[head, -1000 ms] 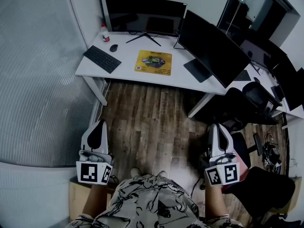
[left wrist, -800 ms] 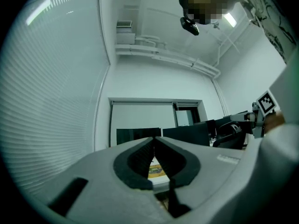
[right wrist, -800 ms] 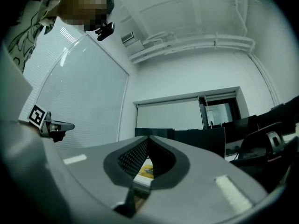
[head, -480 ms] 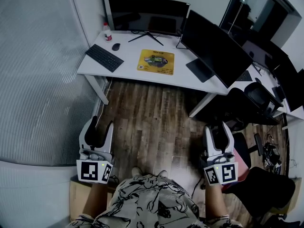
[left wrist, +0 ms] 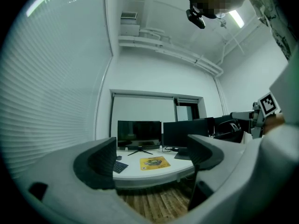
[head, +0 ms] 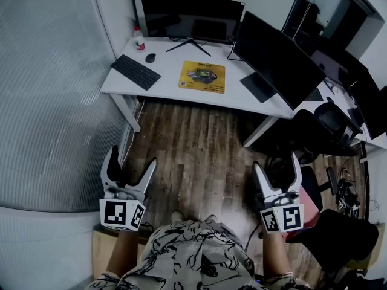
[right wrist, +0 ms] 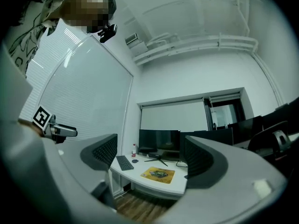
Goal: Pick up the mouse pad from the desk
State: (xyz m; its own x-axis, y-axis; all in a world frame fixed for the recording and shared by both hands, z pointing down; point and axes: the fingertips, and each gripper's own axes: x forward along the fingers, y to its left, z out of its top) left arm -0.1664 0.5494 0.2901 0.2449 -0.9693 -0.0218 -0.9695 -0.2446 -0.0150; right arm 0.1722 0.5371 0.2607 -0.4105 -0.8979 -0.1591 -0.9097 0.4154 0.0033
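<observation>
Yellow rectangular mouse pad (head: 202, 77) lies on the white bench (head: 175, 95) at my twelve o'clock. My left hand-held gripper (head: 130, 159) and right hand-held gripper (head: 276, 163) have just been opening wide, both empty.

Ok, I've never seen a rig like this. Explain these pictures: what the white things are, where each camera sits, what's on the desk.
No robot: a person carries two hand-held two-jaw tools. The head view comes from a camera on the person's head, looking down at the left tool and right tool above a wooden floor. The two other views come from cameras riding on the tools, looking out between their jaws. Both pairs of jaws have just been opening and stand apart, nothing between them. Ahead, the white desk carries a yellow mouse pad, keyboard, mouse, bottle and two monitors.
</observation>
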